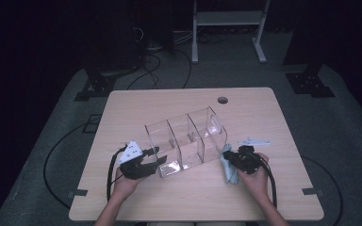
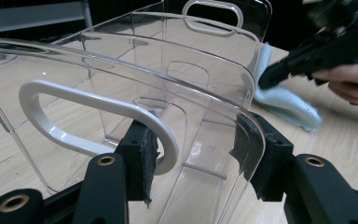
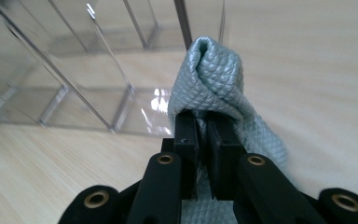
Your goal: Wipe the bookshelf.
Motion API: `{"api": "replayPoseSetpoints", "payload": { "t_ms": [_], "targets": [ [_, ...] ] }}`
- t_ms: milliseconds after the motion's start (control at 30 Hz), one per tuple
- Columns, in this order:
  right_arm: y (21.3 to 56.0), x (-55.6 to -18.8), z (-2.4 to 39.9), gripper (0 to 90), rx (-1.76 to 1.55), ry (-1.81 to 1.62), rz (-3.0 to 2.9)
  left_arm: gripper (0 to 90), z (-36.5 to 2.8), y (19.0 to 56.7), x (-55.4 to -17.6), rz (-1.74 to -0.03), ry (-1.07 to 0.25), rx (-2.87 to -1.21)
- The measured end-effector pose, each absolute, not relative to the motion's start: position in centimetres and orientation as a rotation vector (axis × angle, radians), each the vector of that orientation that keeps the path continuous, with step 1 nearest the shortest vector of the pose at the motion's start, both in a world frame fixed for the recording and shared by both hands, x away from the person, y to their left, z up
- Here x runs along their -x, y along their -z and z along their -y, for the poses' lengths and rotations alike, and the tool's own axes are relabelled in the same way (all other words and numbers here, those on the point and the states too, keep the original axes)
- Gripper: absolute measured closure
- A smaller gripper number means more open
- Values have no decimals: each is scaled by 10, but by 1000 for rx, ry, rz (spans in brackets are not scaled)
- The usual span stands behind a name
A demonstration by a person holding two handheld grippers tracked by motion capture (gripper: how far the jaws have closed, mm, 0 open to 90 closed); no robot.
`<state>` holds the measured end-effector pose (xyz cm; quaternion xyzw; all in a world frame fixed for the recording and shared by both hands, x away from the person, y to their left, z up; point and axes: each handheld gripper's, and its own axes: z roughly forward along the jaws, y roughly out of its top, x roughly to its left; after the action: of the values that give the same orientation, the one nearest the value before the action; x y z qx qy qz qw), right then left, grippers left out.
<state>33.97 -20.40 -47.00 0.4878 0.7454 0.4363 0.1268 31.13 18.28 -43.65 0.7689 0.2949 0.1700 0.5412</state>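
Pinched in the right tool, cloth touches the organizer, whose end wall the left tool clamps.

One clear organizer with three compartments is sitting on the tabletop. One light blue cloth and one small white bracket are lying beside it.

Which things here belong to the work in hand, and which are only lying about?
In use:
- clear plastic three-compartment organizer, clamped by left gripper
- pale blue quilted cloth, pinched by right gripper

Lying about:
- small white flat bracket
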Motion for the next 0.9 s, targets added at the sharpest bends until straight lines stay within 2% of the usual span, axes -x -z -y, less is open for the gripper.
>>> {"api": "replayPoseSetpoints", "payload": {
  "t_ms": [267, 633, 900],
  "targets": [
    [483, -348, 203, 829, -1470, -1233, -2195, 490, -180, 437, -311, -706, -412, -1823],
    [413, -341, 208, 829, -1330, -1389, -2050, 489, -177, 437, -310, -707, -425, -1827],
    [393, -353, 204, 829, -1306, -1380, -2015, 487, -176, 438, -309, -710, -428, -1826]
  ]
}}
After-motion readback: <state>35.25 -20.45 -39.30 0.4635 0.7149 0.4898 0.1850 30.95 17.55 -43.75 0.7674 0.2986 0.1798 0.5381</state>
